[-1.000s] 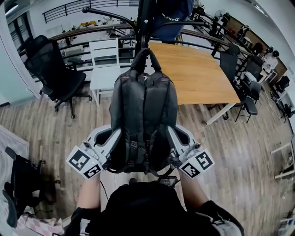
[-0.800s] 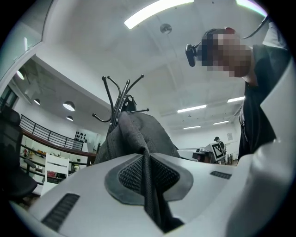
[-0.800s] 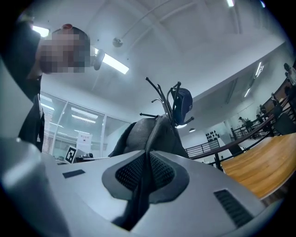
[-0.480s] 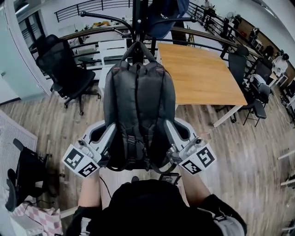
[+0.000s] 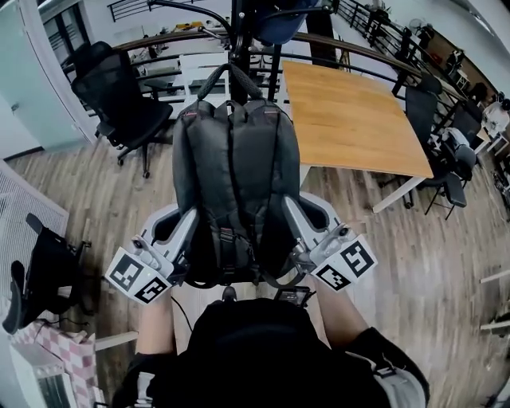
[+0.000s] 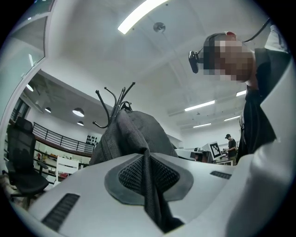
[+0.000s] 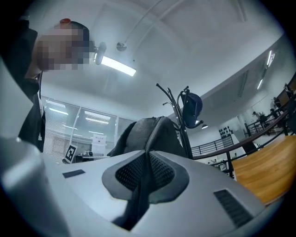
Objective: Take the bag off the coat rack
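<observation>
A dark grey backpack [image 5: 235,175] hangs straps-out in front of me in the head view. Its top handle [image 5: 229,73] reaches up to the black coat rack [image 5: 239,24]; whether it still sits on a hook I cannot tell. My left gripper [image 5: 190,223] is at the bag's lower left side and my right gripper [image 5: 288,213] at its lower right. The left gripper [image 6: 147,173] is shut on a fold of the backpack [image 6: 134,134]. The right gripper [image 7: 141,178] is likewise shut on the backpack [image 7: 152,132]. Behind the bag rise the rack hooks [image 6: 113,99].
A dark blue item [image 5: 283,20] hangs on the same rack. A wooden table [image 5: 351,119] stands at the right behind it, with office chairs [image 5: 446,159] beyond. At the left are a black office chair [image 5: 119,103], a white chair [image 5: 199,76] and another black chair [image 5: 40,279].
Both grippers keep their hold and have carried the backpack a little leftward. The bag looks slightly larger, and the table and floor have slid right behind it.
</observation>
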`<action>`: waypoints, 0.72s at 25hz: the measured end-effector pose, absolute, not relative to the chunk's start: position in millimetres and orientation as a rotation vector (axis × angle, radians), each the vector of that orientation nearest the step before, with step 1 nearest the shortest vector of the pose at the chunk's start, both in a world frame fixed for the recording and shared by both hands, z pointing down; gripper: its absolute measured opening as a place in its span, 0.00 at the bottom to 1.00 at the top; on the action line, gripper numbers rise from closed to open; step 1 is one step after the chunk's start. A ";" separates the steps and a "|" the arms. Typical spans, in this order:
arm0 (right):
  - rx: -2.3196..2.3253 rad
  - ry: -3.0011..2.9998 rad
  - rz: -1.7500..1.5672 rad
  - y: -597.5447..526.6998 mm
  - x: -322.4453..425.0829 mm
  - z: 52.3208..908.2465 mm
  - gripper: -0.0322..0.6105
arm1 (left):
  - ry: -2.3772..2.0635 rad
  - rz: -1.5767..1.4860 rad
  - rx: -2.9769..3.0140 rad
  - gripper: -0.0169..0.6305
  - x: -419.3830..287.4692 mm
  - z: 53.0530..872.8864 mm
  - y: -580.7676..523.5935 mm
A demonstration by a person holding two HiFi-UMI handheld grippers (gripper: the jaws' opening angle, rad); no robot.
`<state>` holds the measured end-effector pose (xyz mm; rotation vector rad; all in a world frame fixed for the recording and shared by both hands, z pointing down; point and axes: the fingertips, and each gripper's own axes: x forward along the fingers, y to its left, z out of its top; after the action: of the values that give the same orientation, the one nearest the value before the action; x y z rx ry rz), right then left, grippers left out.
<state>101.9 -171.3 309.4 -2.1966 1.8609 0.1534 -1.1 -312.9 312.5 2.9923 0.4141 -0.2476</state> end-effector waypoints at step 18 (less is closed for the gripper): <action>-2.096 1.978 -0.176 -158.9 76.8 410.8 0.11 | 0.222 0.016 2.885 0.09 -40.1 411.1 -283.0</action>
<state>76.8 -158.9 410.8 -2.0958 1.9777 -0.1763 -40.1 -283.0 411.1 2.8851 0.2222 0.0162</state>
